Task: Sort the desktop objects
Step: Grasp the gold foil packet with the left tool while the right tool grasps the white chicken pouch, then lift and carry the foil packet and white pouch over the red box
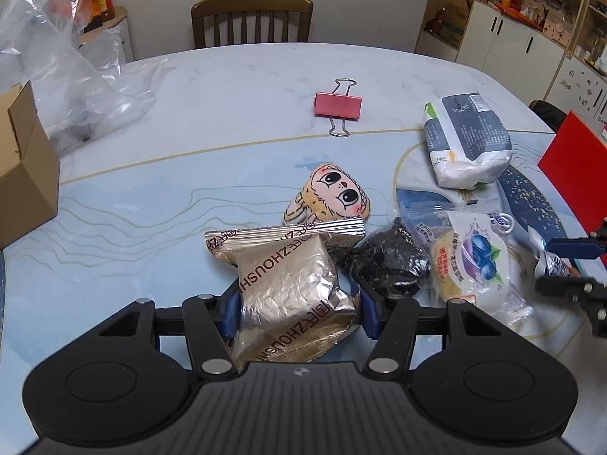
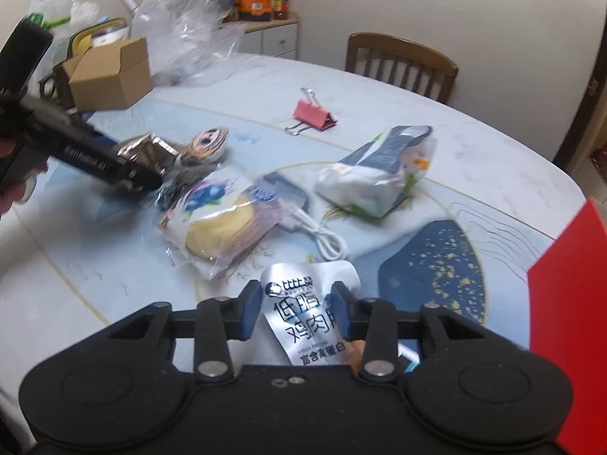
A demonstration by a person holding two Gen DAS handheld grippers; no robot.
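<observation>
My left gripper (image 1: 297,305) is shut on a gold foil snack packet (image 1: 288,295) and holds it just above the table. It also shows in the right wrist view (image 2: 148,151). My right gripper (image 2: 297,309) is shut on a white chicken snack pouch (image 2: 311,314). It shows at the right edge of the left wrist view (image 1: 569,265). A blueberry bread pack (image 1: 474,261) (image 2: 216,220), a black packet (image 1: 390,261) and a cartoon doll head (image 1: 334,193) (image 2: 208,144) lie in between.
A pink binder clip (image 1: 337,104) (image 2: 313,115) lies mid-table. A white and grey bag (image 1: 464,140) (image 2: 379,167) and a white cable (image 2: 322,239) lie to the right. A cardboard box (image 1: 22,159) (image 2: 110,72) and clear plastic bags (image 1: 76,76) are left. A red board (image 1: 573,167) (image 2: 569,322) stands at the right.
</observation>
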